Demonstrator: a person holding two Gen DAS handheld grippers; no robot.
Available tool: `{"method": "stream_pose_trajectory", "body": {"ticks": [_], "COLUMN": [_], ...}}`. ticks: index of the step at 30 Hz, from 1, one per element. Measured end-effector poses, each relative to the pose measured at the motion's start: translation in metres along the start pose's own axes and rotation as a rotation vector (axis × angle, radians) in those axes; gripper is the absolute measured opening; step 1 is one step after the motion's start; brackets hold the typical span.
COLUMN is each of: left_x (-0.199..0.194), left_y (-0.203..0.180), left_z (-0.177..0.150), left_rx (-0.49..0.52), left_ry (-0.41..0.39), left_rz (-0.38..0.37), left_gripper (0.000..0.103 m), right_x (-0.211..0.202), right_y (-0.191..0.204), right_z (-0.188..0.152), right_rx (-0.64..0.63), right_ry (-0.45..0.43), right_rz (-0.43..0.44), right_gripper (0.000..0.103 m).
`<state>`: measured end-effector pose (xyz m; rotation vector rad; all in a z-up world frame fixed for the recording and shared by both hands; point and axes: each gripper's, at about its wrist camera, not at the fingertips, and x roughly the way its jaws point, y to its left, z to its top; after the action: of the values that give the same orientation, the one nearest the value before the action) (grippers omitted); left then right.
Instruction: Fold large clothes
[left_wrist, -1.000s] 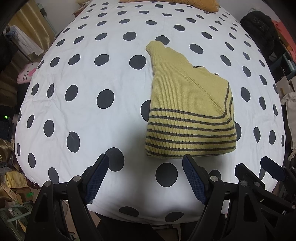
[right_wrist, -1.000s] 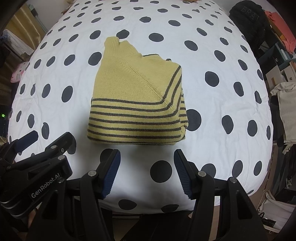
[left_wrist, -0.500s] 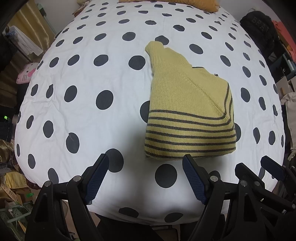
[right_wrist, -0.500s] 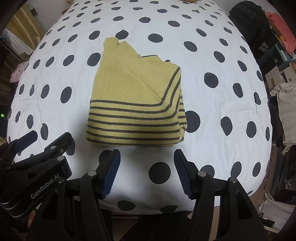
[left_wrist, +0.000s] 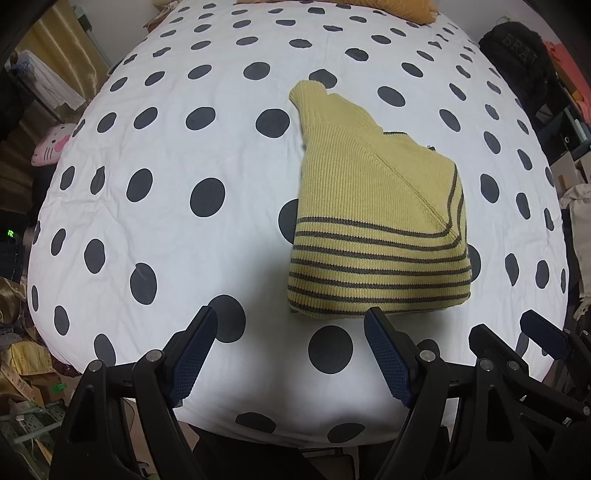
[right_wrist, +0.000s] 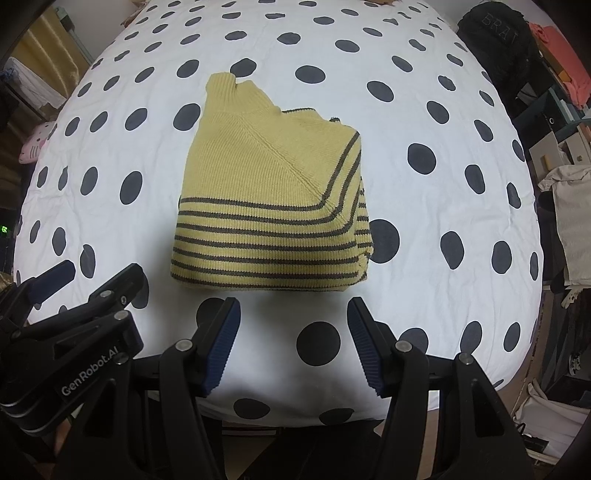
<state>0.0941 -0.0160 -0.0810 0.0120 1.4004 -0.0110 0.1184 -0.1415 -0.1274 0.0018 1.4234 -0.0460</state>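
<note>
Yellow striped sweater (right_wrist: 269, 206) lies folded on the dotted bedsheet (right_wrist: 424, 110); both tools gape empty.

A bed (left_wrist: 177, 229) with a white, dark-dotted cover bears a folded yellow striped sweater (left_wrist: 373, 221)

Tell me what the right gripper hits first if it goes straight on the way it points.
Probably the bedsheet: the right gripper is open and empty, with spotted sheet between its fingers. The sweater lies beyond the fingertips, likely just off that line.
</note>
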Motion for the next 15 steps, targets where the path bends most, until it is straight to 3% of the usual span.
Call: {"method": "stream_pose_trajectory", "body": {"ticks": [15], "left_x": [0.0016], "left_y": [0.0010], "left_z": [-0.0002], "left_rx": [0.001], "left_ry": [0.006], "left_rz": [-0.002], "left_gripper": [0.082], "right_x": [0.0012], "right_y": [-0.0015], "right_z": [-0.0007], "right_rx": [-0.002], "right_ry": [0.005], "right_rz": [0.002], "right_gripper": [0.061]}}
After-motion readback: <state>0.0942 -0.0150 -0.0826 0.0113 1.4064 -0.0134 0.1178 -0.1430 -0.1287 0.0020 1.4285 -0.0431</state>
